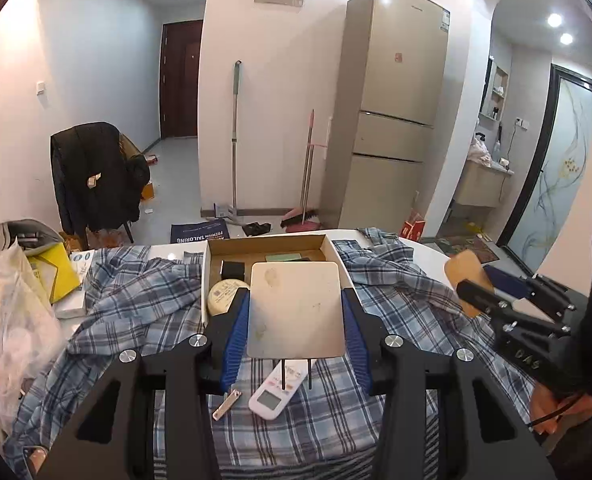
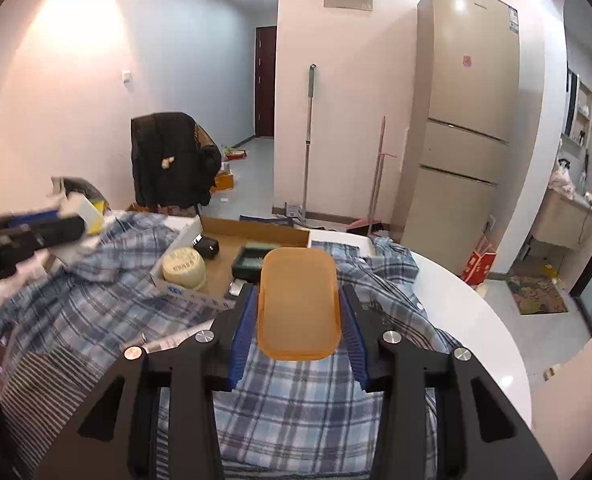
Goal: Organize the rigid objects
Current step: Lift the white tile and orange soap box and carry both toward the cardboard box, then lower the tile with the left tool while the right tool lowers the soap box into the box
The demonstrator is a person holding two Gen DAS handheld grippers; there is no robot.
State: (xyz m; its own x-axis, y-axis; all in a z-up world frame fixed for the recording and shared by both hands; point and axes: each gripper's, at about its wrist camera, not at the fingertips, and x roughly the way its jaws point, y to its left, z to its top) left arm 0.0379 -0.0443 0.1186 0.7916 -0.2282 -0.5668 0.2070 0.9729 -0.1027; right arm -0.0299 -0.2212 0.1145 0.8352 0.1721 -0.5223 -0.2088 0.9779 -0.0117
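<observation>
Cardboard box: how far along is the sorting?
Done: the cardboard box already holds a round tin, a black case and a green tray. In hand: left gripper clamps a metal plate; right gripper clamps an orange lid. Left: the remote and nail clipper lie on the plaid cloth.

Orange tray, silver plate, blue-white plaid cloth (jaw pads blue).

A dark blue bag on the floor reads "PREMIUM TAILORING", upside down; other labels illegible.
</observation>
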